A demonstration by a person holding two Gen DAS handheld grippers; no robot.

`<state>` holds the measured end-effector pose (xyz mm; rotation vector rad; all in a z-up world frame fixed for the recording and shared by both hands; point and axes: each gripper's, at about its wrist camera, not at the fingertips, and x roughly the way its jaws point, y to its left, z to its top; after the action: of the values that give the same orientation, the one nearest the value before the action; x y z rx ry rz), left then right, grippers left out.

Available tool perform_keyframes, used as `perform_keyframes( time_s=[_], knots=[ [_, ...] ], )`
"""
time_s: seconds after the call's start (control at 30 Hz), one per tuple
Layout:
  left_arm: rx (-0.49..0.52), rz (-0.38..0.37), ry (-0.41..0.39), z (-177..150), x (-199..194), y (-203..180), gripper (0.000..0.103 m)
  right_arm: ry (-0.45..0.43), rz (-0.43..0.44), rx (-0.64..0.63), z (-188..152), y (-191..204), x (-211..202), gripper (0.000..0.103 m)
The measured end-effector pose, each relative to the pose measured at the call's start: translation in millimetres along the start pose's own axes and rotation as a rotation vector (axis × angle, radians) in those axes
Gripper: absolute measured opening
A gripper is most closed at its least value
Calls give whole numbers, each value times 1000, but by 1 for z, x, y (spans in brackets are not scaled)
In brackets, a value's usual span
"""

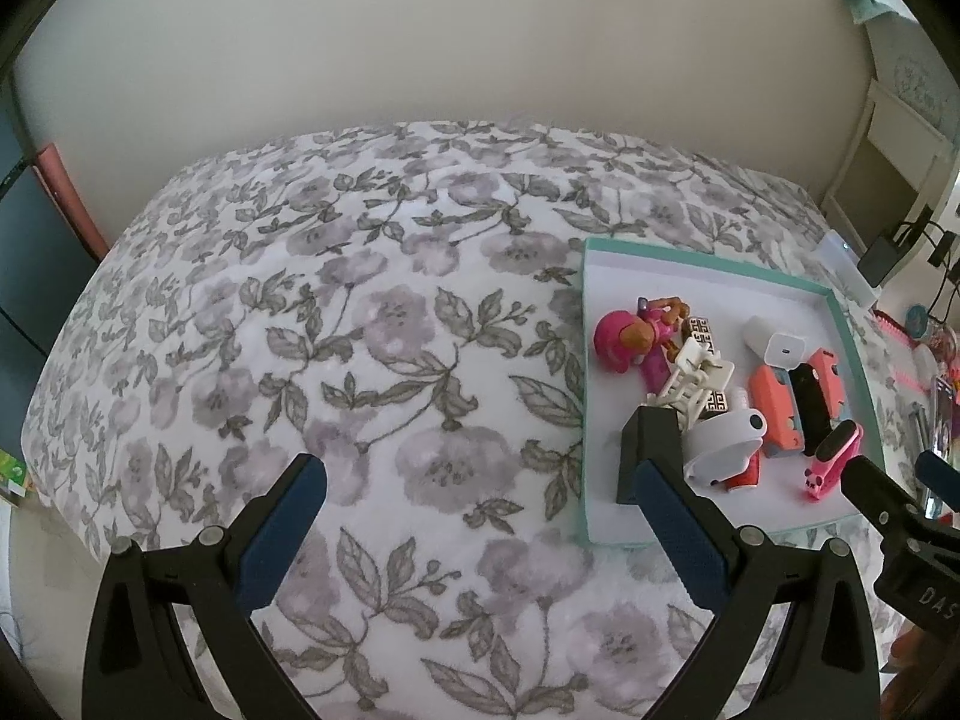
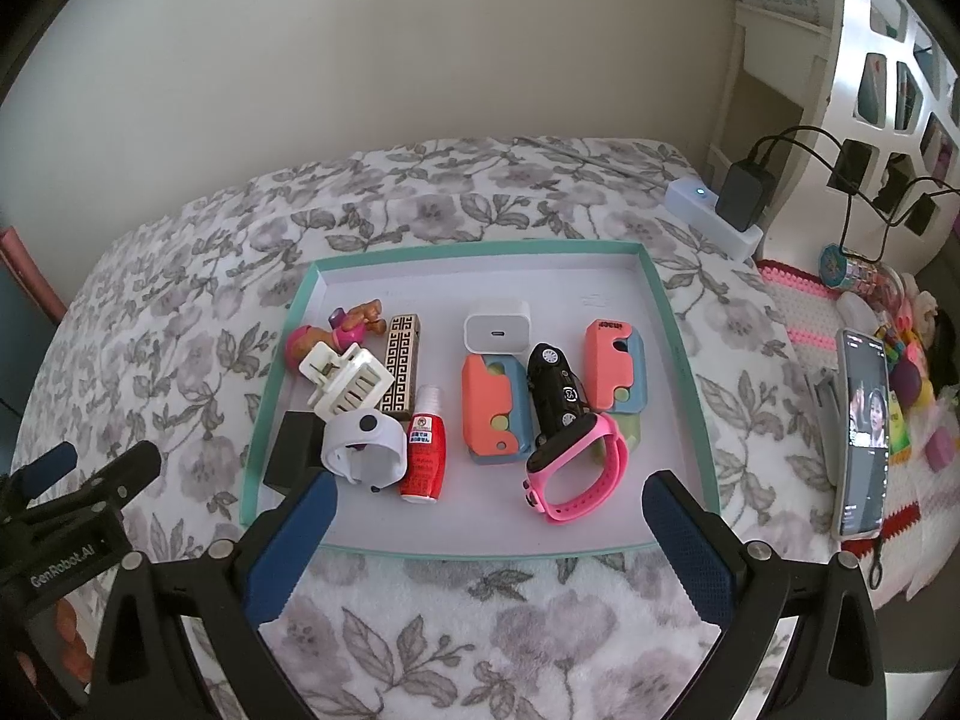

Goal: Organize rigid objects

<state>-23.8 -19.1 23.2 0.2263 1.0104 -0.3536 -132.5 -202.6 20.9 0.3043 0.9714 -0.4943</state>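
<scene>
Tray [image 2: 678,354] of small rigid objects lies on floral bed [image 2: 480,618]; I see cream wall behind tray. Both grippers' fingers wide, empty: left gripper [image 1: 474,474], right gripper [image 2: 489,495].

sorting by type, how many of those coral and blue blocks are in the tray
2. One coral and blue block lies mid-tray, left of the black toy car; the other coral and blue block lies right of the car. Nothing seems to hide a third in the teal tray.

Dim, soft indoor light in both fisheye views, slightly hazy.
Black vignette rings the corners; the bed [image 1: 300,300] bulges and edges bend; the tray [image 2: 282,360] casts faint shadows; fine detail looks soft.
</scene>
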Motion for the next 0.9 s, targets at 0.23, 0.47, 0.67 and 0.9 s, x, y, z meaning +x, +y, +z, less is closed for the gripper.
perform_keyframes(
  time_s=[0.23,0.47,0.67,0.9],
  knots=[
    [1,0,-7,0,-2,-1,103,3,0,-3,0,-1,2,103],
    [4,-1,-13,1,-3,-2,103,7,1,-2,0,-2,3,103],
    [1,3,-9,1,-2,-1,103,8,1,-2,0,-2,3,103],
    [-4,5,-8,1,-1,-1,103,11,1,-3,-1,-3,5,103]
  ],
)
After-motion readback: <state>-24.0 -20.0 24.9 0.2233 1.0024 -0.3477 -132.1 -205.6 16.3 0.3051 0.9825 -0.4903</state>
